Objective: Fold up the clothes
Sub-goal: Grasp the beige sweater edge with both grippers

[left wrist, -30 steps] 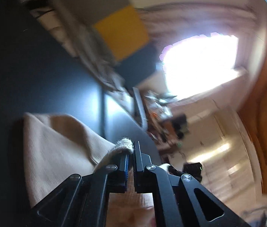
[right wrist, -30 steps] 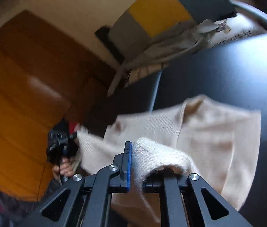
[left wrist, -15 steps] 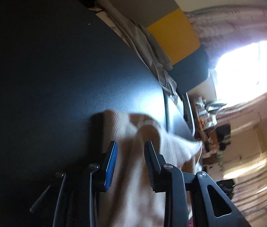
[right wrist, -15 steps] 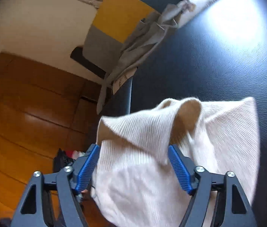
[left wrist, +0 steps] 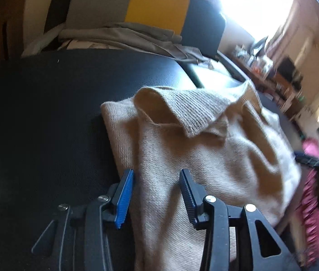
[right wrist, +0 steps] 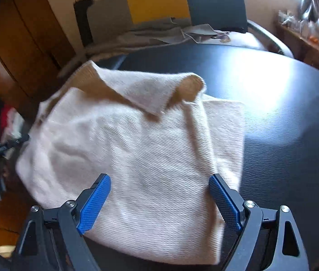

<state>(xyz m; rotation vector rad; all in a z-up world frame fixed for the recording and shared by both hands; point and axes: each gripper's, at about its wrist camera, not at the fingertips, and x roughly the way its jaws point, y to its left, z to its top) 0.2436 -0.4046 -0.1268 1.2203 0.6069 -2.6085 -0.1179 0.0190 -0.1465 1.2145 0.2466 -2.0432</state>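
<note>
A cream knitted sweater lies folded over on the black table, its ribbed edge turned up at the far side. In the right wrist view the same sweater fills the middle, partly hanging over the table's left edge. My left gripper is open above the sweater's near left part, nothing held between its fingers. My right gripper is open wide over the sweater's near edge, holding nothing.
Grey cloth is piled at the table's far side before a grey, yellow and dark panel. The black table stretches bare to the right. A wooden door stands left. A cluttered shelf lies far right.
Both grippers were shut on the sweater a second ago; they let go, opened, and now hang over it. The sweater has dropped onto the table.
</note>
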